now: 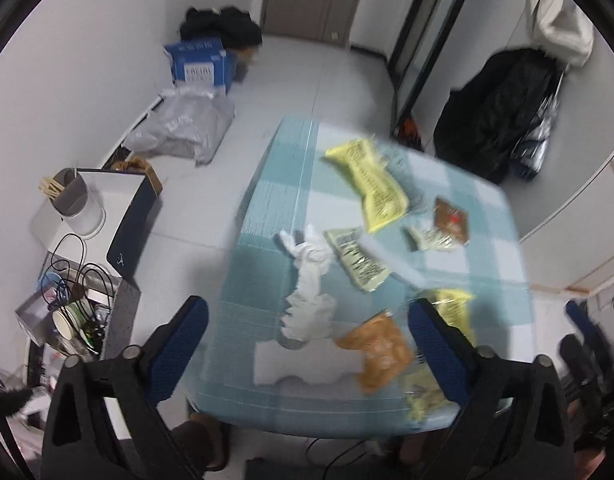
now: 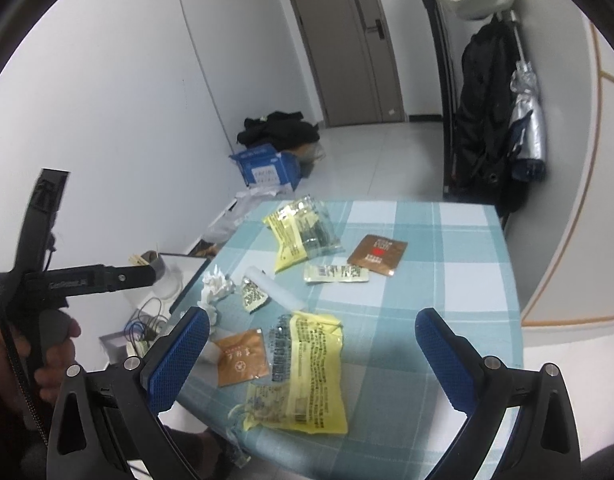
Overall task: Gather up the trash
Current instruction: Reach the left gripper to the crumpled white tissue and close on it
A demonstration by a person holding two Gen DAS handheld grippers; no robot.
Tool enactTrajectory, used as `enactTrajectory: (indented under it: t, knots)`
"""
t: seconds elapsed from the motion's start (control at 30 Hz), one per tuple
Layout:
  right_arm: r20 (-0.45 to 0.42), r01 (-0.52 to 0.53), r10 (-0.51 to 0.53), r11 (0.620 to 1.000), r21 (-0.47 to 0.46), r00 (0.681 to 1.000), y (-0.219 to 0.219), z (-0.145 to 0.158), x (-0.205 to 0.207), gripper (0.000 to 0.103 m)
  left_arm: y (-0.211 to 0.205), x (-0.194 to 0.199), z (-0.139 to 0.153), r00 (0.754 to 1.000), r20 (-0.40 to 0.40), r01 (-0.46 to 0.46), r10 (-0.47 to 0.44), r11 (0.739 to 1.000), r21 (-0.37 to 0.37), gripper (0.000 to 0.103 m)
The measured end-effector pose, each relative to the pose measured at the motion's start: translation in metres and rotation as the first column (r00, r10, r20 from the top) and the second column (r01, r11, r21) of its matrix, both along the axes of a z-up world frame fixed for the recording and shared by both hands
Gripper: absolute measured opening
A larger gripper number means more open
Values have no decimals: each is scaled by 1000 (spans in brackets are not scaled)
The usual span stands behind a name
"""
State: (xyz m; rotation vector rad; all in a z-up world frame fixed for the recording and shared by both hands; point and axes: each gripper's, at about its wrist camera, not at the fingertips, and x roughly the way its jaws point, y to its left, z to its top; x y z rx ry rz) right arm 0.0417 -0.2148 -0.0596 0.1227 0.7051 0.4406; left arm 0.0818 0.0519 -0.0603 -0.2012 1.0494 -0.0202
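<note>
The trash lies scattered on the checked worktop (image 2: 447, 240), none of it picked up yet, so I judge I am at the approach, before the first grab. I count in the right wrist view: two yellow packets, one near me (image 2: 303, 376) and one far (image 2: 295, 232); two brown sachets, one near (image 2: 241, 356) beside the near yellow packet and one far (image 2: 377, 254); one flat pale wrapper (image 2: 335, 273) just beside the far sachet; one small printed wrapper (image 2: 253, 296); one white tube-like roll (image 2: 277, 292) touching that wrapper; and one crumpled white tissue (image 2: 215, 292) at the worktop's left edge. The left view is blurred, and a flat white sheet seems to lie under the tissue there, though I cannot be sure. My left tongs (image 1: 307, 344) stand wide open with nothing between them, hanging over the tissue (image 1: 307, 280) and the near brown sachet (image 1: 379, 352). My right tongs (image 2: 311, 356) are also spread wide and empty, framing the near yellow packet. I see no bin for certain, only a cluttered box (image 1: 79, 312) on the floor by the worktop. Next I would lower one pair of tongs onto a raised fold of packet or tissue, since flat film gives the pads little to pinch.
</note>
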Motion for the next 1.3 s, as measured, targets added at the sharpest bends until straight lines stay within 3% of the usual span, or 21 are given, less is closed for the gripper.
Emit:
enactTrajectory:
  t: [0.1, 0.17, 0.27, 0.43, 0.6, 0.8, 0.93, 1.3]
  knots:
    - [-23, -16, 15, 1000, -5, 1000, 3, -4, 10, 103, -2, 21, -20, 996, -77, 46, -45, 999, 14, 91]
    - [-35, -22, 22, 1000, -7, 999, 3, -7, 18, 103, -2, 30, -27, 992, -103, 71, -68, 997, 27, 83]
    - [-48, -29, 28, 1000, -11, 998, 5, -9, 27, 103, -4, 46, -35, 988, -117, 111, -104, 992, 58, 82]
    - [-81, -41, 40, 999, -22, 996, 7, -17, 40, 103, 6, 64, -46, 985, -143, 104, -95, 993, 60, 70]
    - [-100, -55, 50, 998, -43, 994, 8, -24, 47, 103, 4, 71, -53, 981, -175, 94, -88, 995, 26, 64]
    - [-134, -62, 57, 997, -36, 989, 8, -32, 52, 103, -4, 75, -59, 970, -220, 113, -108, 993, 13, 27]
    - [-129, -72, 66, 997, -41, 989, 10, -31, 50, 103, -11, 75, -53, 970, -204, 143, -133, 989, 34, 14]
    - [-127, -92, 85, 994, -51, 988, 16, -34, 39, 103, 1, 78, -32, 989, -98, 105, -111, 992, -70, 8]
